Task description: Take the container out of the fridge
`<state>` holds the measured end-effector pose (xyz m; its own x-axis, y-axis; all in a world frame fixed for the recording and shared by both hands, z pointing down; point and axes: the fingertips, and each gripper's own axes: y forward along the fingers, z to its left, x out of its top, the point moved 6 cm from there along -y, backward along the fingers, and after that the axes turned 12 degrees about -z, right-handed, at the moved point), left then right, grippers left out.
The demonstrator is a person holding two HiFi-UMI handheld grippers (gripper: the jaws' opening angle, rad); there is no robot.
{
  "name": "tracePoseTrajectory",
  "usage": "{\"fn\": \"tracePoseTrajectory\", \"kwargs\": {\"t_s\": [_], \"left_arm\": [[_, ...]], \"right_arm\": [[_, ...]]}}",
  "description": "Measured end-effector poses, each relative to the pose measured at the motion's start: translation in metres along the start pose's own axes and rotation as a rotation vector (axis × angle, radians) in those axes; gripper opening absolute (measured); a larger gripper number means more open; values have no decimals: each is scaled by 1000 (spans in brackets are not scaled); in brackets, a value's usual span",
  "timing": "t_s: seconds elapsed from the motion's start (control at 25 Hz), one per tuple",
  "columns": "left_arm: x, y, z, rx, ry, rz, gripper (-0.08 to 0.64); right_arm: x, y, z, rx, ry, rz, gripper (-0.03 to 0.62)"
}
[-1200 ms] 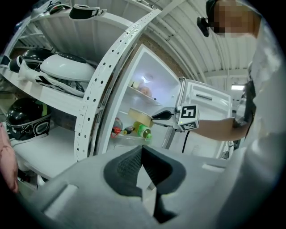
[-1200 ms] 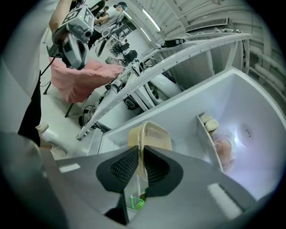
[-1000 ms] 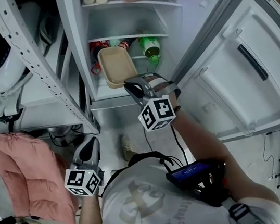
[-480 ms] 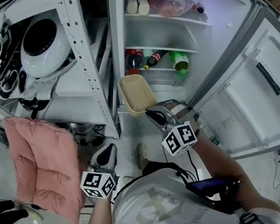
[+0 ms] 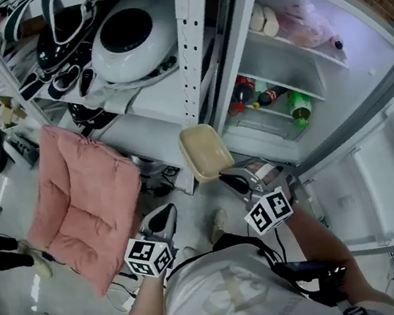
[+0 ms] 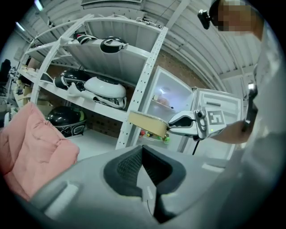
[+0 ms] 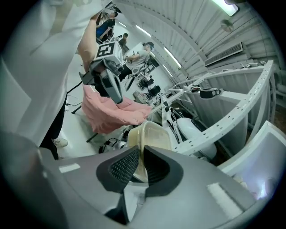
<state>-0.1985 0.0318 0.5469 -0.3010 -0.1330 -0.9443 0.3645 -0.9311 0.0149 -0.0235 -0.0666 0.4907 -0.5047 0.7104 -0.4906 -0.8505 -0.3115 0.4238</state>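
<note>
- Head view: the left gripper (image 5: pixel 166 213) hangs low and to the left of its partner. Its jaws are brought together with nothing between them, and it plays no part in the carry.
- The container (image 5: pixel 206 151), a shallow beige tub, juts out ahead of the right gripper (image 5: pixel 224 179). It is held in open air in front of the shelving.
- Right gripper view: the pads are clamped on one wall of the container at its near edge. The rest of it stands out beyond the fingertips, tilted on its side.
- The fridge (image 5: pixel 287 64) stands to the right of the right gripper and beyond it, with its door swung wide. It is well apart from the container.
- Progress, as a judgement: the removal itself looks done, since the container is wholly outside the cabinet.
- What seems left is to set the container down somewhere and perhaps to shut the door. No landing spot can be picked out here.
- Count, from the left: one pink cushion (image 5: pixel 78 201), slumped to the left of the left gripper.
- Two grippers, one empty and one loaded.
- One container, and no second one is visible in either hand.
- One white shelf rack (image 5: pixel 190 43) beyond both sets of jaws. It carries one large white helmet (image 5: pixel 127 45) and some darker ones too crowded to count.
- One fridge, to the right of the right gripper.
- Three bottles (image 5: pixel 269 95) lie on a shelf inside the fridge: two dark ones with red tops and one green one.
</note>
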Motion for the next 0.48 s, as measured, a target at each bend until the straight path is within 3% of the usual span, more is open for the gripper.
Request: {"fn": "tracePoseTrajectory", "kwargs": {"t_s": [0.48], "left_arm": [[13,-78,41,260,-6,-76,-2]], "right_arm": [[51,74,2,126,-71,-194,48]]}}
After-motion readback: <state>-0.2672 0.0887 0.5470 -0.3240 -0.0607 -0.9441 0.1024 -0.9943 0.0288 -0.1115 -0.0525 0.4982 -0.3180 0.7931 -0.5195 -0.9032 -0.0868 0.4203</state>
